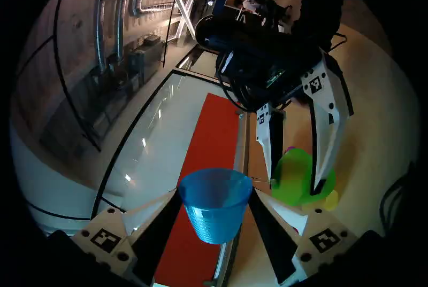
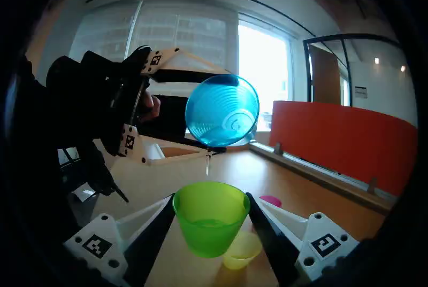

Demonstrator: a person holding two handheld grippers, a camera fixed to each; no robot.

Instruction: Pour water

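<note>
The blue cup (image 1: 215, 217) is clamped between the two fingers of the left gripper (image 1: 215, 197), which are closed against its sides. In the right gripper view this cup is seen tipped well over, with its mouth turned toward the camera, and it is held above the green cup (image 2: 211, 228). A thin thread of water (image 2: 207, 165) is seen below its lower rim, over the green cup's mouth. The green cup is gripped upright by the right gripper (image 2: 211, 201), both fingers being pressed on its wall, and a little water is seen in its bottom. Whether it rests on the wooden table (image 2: 278, 180) cannot be told. A yellow cup (image 2: 242, 249) is seen just beside it, lower down, and a small pink object (image 2: 270, 200) is seen on the table farther back. A red partition (image 2: 342, 142) is set along the table's edge
</note>
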